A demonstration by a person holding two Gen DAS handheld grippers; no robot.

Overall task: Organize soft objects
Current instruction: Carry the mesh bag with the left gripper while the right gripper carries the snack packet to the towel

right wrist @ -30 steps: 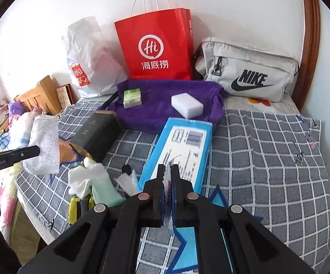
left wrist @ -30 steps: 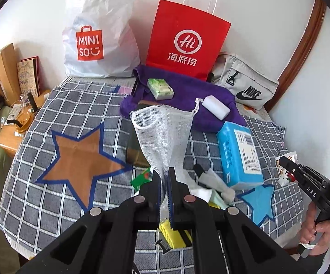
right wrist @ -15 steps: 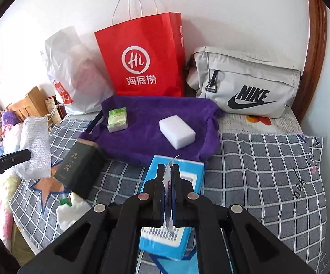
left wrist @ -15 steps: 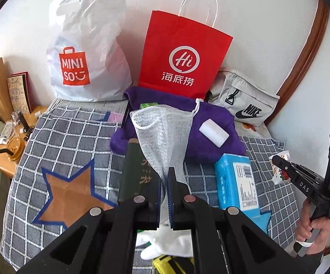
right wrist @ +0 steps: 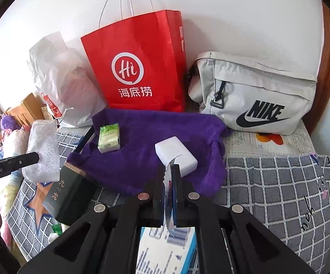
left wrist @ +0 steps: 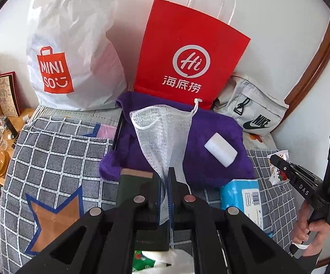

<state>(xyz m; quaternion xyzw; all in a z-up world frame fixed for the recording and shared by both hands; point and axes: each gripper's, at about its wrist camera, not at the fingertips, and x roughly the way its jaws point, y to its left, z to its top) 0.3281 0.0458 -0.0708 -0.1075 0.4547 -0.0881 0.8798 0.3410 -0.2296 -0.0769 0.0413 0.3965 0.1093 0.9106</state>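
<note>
My left gripper is shut on a white mesh drawstring pouch, held above the near edge of the purple towel. The pouch also shows in the right wrist view. My right gripper is shut on a small white snack packet, which shows with a strawberry print in the left wrist view. A white sponge block and a green tissue pack lie on the towel.
A red paper bag, a white Miniso plastic bag and a grey Nike pouch stand at the wall. A dark green box and a blue tissue pack lie on the checked blanket.
Both grippers have moved forward towards the purple towel, each keeping its hold. The towel, sponge and bags now look nearer and larger.
</note>
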